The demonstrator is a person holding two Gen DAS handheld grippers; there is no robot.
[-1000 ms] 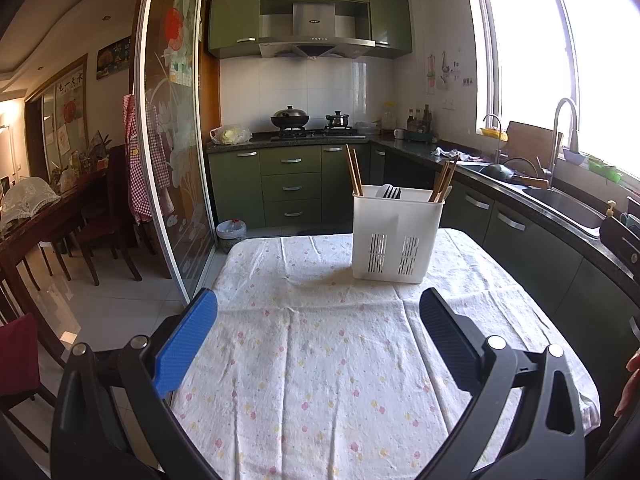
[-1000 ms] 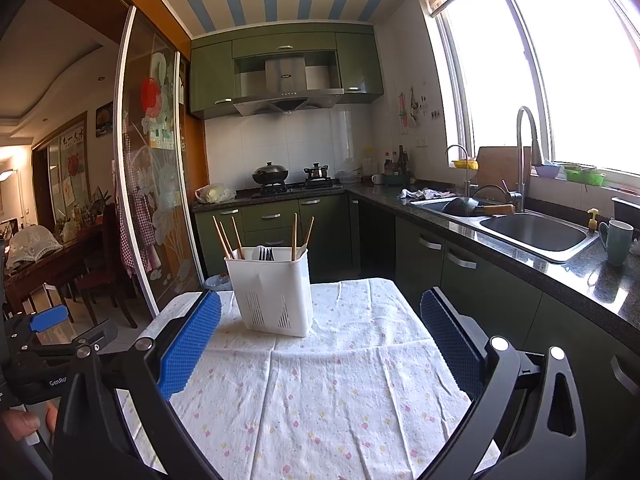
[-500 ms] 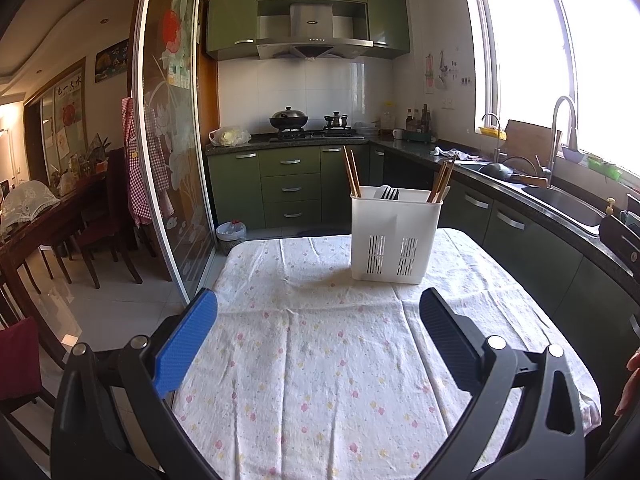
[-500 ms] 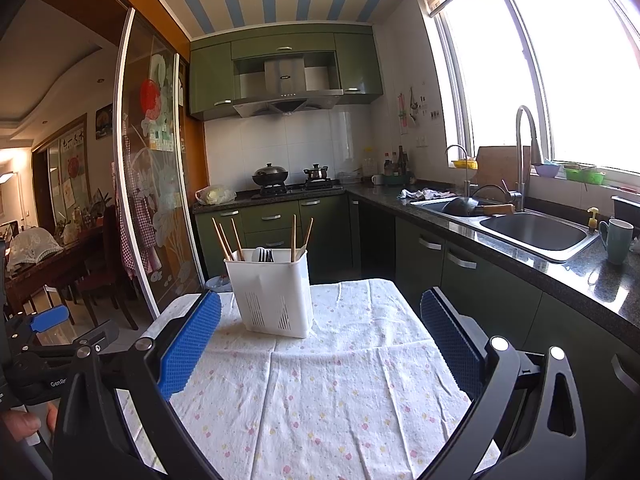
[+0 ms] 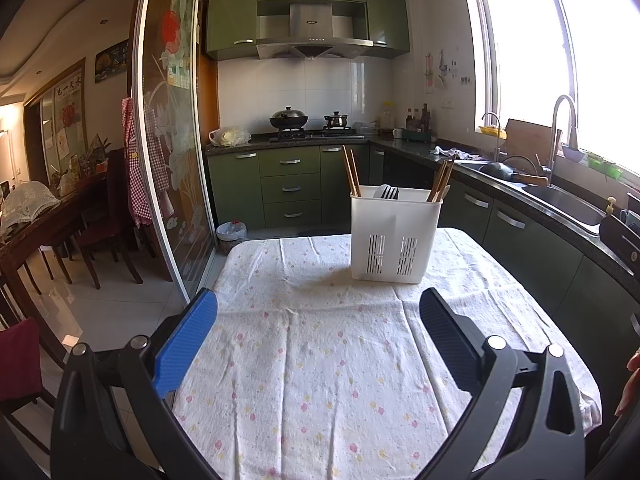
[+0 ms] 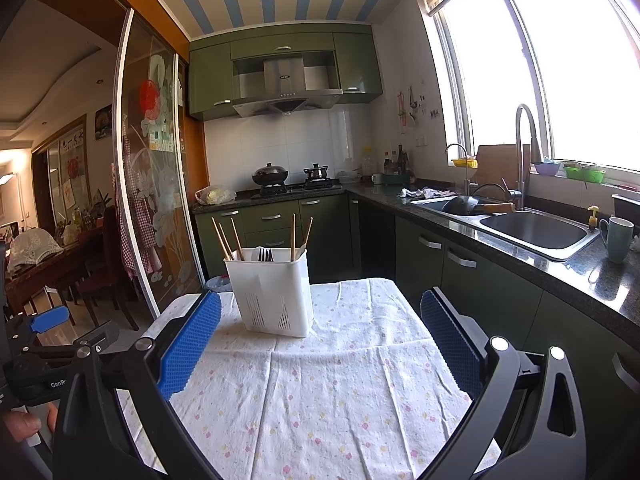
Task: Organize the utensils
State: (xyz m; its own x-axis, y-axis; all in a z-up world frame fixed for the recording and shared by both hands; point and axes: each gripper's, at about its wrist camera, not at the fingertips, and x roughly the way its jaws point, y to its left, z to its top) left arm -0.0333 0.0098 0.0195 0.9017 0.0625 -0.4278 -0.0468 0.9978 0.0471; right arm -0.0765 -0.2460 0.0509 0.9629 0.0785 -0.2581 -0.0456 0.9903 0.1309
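Note:
A white slotted utensil holder point(image 5: 395, 236) stands upright at the far end of the table point(image 5: 312, 360), which wears a flowered cloth. Wooden chopsticks point(image 5: 351, 170) lean in its left and right sections, and dark fork tines with a white spoon point(image 5: 387, 192) show in the middle. It also shows in the right wrist view point(image 6: 274, 292), with chopsticks point(image 6: 226, 238). My left gripper point(image 5: 318, 312) is open and empty, short of the holder. My right gripper point(image 6: 320, 316) is open and empty, to the holder's right and nearer. The left gripper also shows at the left edge of the right wrist view point(image 6: 52, 320).
A dark counter with a steel sink point(image 6: 536, 230) and a mug point(image 6: 618, 238) runs along the right. A sliding glass door point(image 5: 168, 160) stands at the left, with a dining table and chairs point(image 5: 60, 232) beyond. A stove with pots point(image 5: 308, 122) is at the back.
Both views have drifted only slightly. The holder and both open grippers keep almost the same places.

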